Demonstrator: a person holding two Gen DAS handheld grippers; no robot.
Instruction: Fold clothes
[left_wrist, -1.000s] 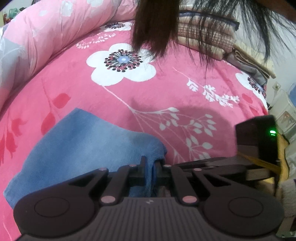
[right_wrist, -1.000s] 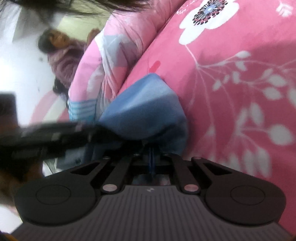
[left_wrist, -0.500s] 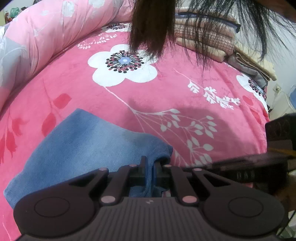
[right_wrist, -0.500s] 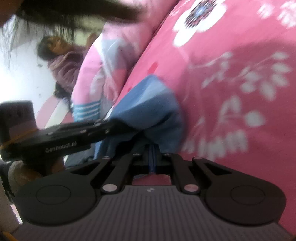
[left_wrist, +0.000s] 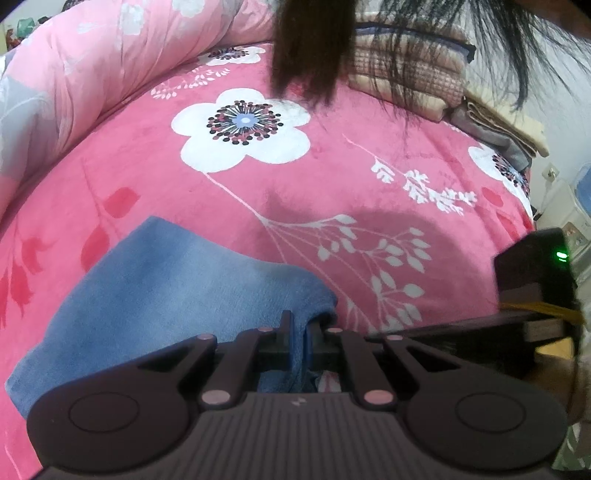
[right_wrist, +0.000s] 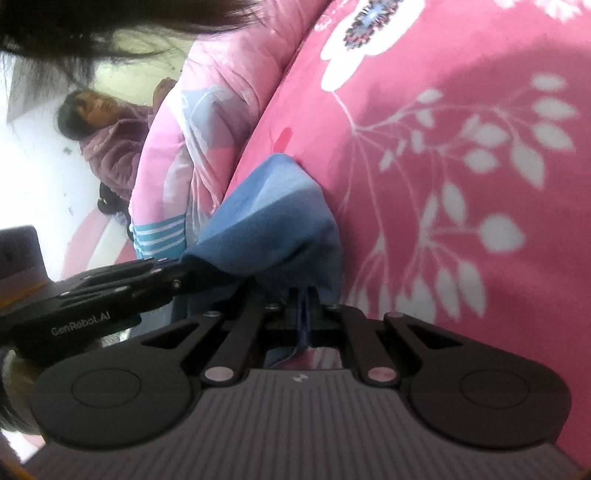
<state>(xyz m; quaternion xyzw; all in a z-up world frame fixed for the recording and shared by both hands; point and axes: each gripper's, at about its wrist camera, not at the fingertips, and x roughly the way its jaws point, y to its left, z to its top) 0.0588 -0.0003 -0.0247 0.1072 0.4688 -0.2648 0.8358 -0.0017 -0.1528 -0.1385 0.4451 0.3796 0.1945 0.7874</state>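
Observation:
A blue denim garment (left_wrist: 159, 291) lies on a pink flowered bedspread (left_wrist: 369, 192), spreading out to the left in the left wrist view. My left gripper (left_wrist: 300, 325) is shut on its near edge, with blue cloth pinched between the jaws. In the right wrist view the same garment (right_wrist: 273, 225) bunches up into a hump, and my right gripper (right_wrist: 304, 295) is shut on a thin fold of it. The two grippers hold the cloth close together: the left gripper's body (right_wrist: 110, 288) reaches in from the left, and the right one's body (left_wrist: 532, 277) shows at the right edge.
A rolled pink quilt (left_wrist: 92, 74) lines the bed's far left side. Folded blankets (left_wrist: 424, 85) are stacked at the back right. Dark hair (left_wrist: 310, 44) hangs into the top of both views. A second person in a purple jacket (right_wrist: 110, 147) is beyond the quilt.
My right gripper has shifted sideways and rolled a little with its fold of denim; the garment's hump moved with it. The left gripper has held still on its edge.

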